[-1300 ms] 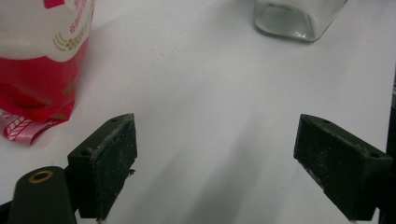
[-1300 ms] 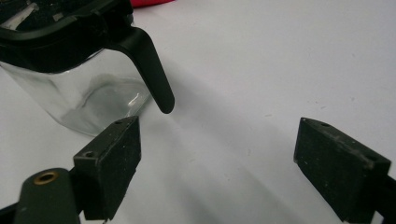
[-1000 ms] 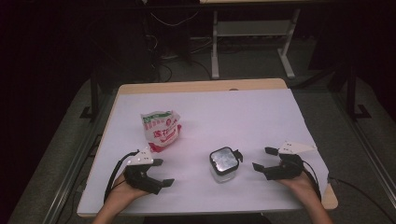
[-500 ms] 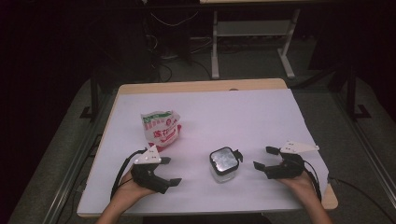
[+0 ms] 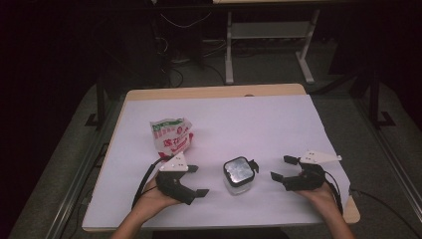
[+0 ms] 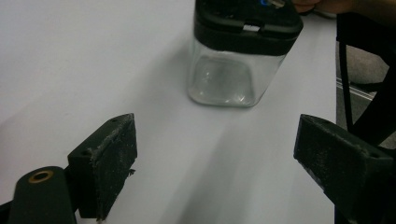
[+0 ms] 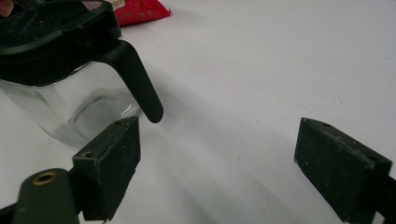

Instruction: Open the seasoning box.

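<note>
A clear square glass jar (image 5: 238, 176) with a black lid stands near the front middle of the white table (image 5: 259, 119). Its black clasp handle (image 7: 135, 81) sticks out on the right side. Left of the jar, my left gripper (image 5: 197, 180) is open, and in the left gripper view the jar (image 6: 238, 60) sits a short way ahead of the spread jaws. My right gripper (image 5: 282, 168) is open to the right of the jar (image 7: 60, 70), jaws apart with nothing between them. A red, green and white snack bag (image 5: 171, 135) stands behind the left gripper.
A metal stand (image 5: 268, 45) and cables lie on the dark floor beyond the table's far edge. The table's wooden rim (image 5: 214, 91) shows at the back. White tabletop stretches bare behind and to the right of the jar.
My left gripper has moved right and slightly forward, closer to the jar. The right gripper, the jar and the bag have stayed put.
</note>
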Demonstrator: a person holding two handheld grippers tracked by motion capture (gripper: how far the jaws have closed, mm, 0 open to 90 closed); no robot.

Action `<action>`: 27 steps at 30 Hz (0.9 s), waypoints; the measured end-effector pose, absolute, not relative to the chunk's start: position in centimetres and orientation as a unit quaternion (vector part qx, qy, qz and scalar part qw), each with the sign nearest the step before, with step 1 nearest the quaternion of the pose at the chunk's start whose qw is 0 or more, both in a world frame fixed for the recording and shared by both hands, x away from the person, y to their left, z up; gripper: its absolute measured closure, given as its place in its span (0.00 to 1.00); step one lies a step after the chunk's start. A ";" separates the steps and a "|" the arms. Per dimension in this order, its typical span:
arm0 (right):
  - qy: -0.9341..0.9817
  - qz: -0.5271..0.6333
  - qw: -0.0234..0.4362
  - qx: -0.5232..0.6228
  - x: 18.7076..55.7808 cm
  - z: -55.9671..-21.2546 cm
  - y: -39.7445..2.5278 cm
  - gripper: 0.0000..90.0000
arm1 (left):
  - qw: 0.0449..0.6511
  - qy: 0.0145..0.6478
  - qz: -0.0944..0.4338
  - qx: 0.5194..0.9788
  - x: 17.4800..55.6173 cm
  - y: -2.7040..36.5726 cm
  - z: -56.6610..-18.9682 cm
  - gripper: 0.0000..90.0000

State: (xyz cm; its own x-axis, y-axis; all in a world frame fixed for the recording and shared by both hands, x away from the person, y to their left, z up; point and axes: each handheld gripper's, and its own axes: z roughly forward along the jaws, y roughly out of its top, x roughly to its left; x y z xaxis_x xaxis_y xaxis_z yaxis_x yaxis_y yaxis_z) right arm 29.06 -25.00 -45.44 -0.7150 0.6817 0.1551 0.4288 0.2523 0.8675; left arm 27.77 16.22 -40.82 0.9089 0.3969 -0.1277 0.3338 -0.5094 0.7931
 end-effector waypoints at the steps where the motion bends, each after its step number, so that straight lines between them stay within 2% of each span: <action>1: 0.781 0.496 0.126 0.357 29.1 -45.4 -25.0 0.15 | 0.448 0.207 0.034 0.869 27.8 15.9 -40.8 0.14; 27: 0.785 0.494 0.124 0.354 29.1 -45.5 -24.9 0.15 | 0.448 0.154 0.035 0.880 29.0 9.9 -41.1 0.13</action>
State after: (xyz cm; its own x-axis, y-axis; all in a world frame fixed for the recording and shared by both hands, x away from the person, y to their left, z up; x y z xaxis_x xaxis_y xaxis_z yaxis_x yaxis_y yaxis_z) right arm 29.11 -24.91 -45.50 -0.7186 0.6781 0.1542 0.4323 0.2620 0.8628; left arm 28.96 9.93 -41.08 0.9501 0.3022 -0.0770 0.2401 -0.5511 0.7991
